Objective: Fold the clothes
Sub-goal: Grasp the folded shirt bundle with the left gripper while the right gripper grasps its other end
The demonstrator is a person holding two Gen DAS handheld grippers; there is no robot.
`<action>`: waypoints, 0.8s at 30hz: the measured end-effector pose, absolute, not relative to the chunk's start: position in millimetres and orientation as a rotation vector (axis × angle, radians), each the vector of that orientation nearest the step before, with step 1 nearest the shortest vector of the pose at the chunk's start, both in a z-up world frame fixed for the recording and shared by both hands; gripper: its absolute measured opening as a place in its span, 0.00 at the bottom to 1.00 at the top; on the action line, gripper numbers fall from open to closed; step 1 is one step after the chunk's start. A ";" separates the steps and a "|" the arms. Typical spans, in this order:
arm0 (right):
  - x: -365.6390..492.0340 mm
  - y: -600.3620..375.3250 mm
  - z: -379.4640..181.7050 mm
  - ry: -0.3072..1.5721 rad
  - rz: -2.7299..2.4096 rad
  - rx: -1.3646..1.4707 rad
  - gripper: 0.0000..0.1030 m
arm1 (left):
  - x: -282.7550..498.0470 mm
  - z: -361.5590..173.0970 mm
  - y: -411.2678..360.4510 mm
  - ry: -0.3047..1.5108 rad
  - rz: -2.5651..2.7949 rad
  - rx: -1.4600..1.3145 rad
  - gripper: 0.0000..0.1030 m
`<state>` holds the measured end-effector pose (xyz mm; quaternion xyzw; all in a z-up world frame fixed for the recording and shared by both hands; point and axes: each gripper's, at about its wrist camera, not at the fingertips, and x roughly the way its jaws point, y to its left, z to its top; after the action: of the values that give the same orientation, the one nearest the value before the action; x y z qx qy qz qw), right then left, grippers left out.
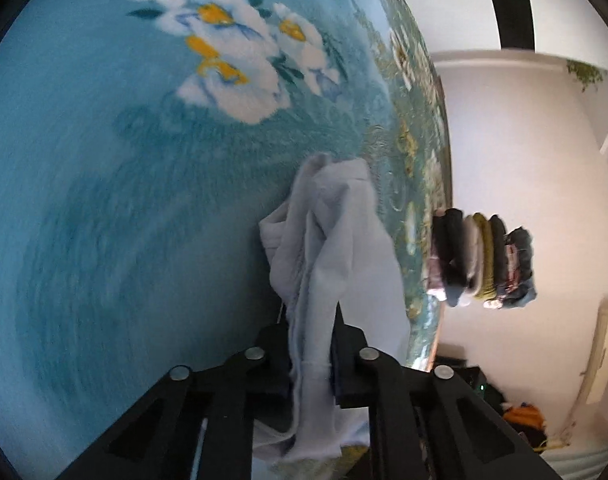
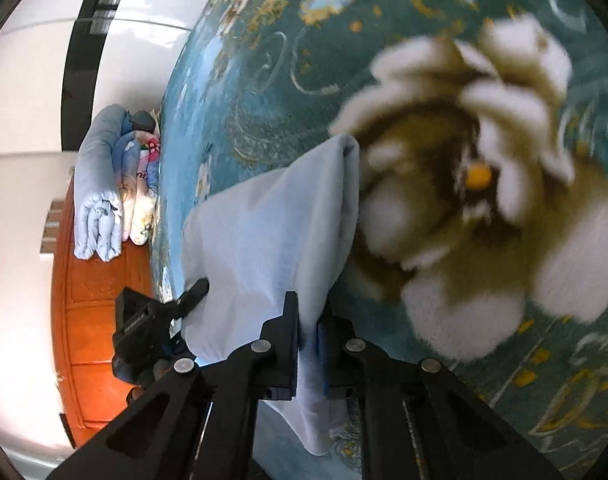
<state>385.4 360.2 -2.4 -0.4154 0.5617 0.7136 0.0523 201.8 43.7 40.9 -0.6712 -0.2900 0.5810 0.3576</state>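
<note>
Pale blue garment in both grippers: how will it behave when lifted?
Likely floppy: the pale blue garment sags and bunches beyond the left gripper. Probably light, since it drapes thinly past the right gripper. Loose folds may shift.

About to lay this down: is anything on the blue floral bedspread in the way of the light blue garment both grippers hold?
Nothing visible: the stretch of bedspread beside the light blue garment is bare. A folded stack sits off at its edge.

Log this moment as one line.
left gripper: shut on pale blue garment | right gripper: shut on same garment | backdrop: teal floral bedspread | fold: not done
</note>
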 end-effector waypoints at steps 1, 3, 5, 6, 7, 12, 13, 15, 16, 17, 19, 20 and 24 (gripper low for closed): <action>384.2 365.2 4.9 1.696 2.191 -1.260 0.07 | 209.7 47.2 38.6 -0.770 1.496 -1.721 0.12; 382.1 377.4 22.6 1.675 2.250 -1.250 0.06 | 224.8 48.7 27.8 -0.826 1.494 -1.709 0.12; 378.9 386.7 33.7 1.657 2.292 -1.269 0.06 | 238.7 42.6 17.6 -0.879 1.493 -1.716 0.13; 378.1 391.9 35.1 1.630 2.296 -1.286 0.06 | 241.1 33.9 16.6 -0.881 1.498 -1.746 0.13; 376.9 395.4 31.4 1.617 2.280 -1.306 0.06 | 243.1 24.9 15.9 -0.883 1.498 -1.781 0.13; 376.5 401.9 8.2 1.613 2.222 -1.363 0.06 | 244.4 23.5 18.7 -0.850 1.539 -1.798 0.40; 379.2 402.5 8.1 1.626 2.228 -1.347 0.09 | 244.3 25.8 19.8 -0.837 1.551 -1.793 0.54; 386.2 404.4 9.7 1.615 2.238 -1.303 0.09 | 244.6 25.4 22.3 -0.851 1.553 -1.784 0.66; 389.6 405.3 10.5 1.609 2.243 -1.281 0.16 | 244.8 25.3 23.6 -0.858 1.554 -1.780 0.68; 392.9 406.1 11.0 1.605 2.246 -1.261 0.33 | 245.0 25.1 24.8 -0.865 1.555 -1.775 0.69; 396.1 404.8 5.6 1.635 2.231 -1.254 0.46 | 245.3 24.8 27.4 -0.879 1.557 -1.766 0.69; 397.2 403.6 1.9 1.661 2.221 -1.254 0.46 | 245.4 24.6 28.6 -0.886 1.558 -1.762 0.69; 388.2 389.9 -9.8 1.682 2.194 -1.294 0.46 | 246.1 23.9 33.7 -0.913 1.561 -1.743 0.67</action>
<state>388.2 389.9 -9.8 -0.4236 0.5505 0.7180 0.0446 246.1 33.7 23.9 -0.6599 -0.3457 0.5909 0.3096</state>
